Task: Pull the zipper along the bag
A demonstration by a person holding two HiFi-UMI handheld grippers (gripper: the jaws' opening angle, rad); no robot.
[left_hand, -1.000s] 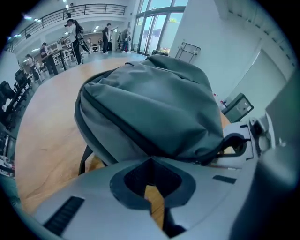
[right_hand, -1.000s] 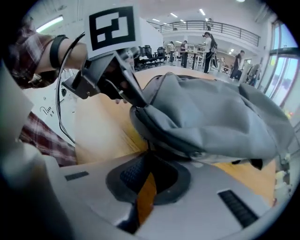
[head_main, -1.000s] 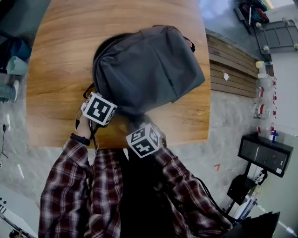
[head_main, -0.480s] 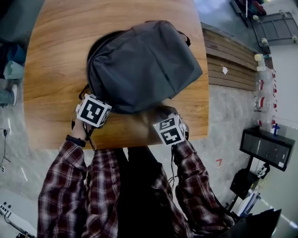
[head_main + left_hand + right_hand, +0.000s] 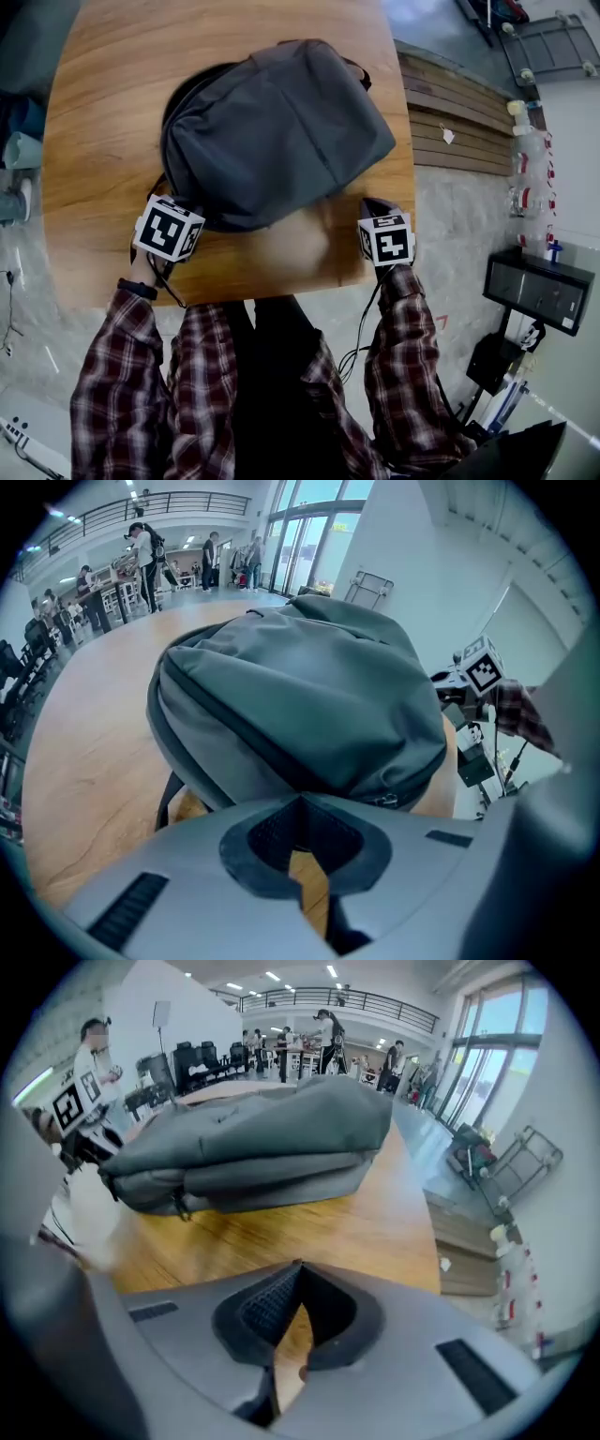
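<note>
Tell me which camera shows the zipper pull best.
The right gripper view: the zipper pull hangs clear against the table. The left gripper view shows it small at the edge of the bag; the head view hides it.

The place is a large open-plan lab or workshop hall. A railed mezzanine (image 5: 319, 997) runs below ceiling lights (image 5: 273, 976), and tall glass windows (image 5: 473, 1063) fill one wall. People (image 5: 145, 550) stand among desks and office chairs (image 5: 192, 1058). The floor (image 5: 455, 234) is bare concrete, with a metal cart (image 5: 525, 1162) beyond a wooden table (image 5: 103, 112).
</note>
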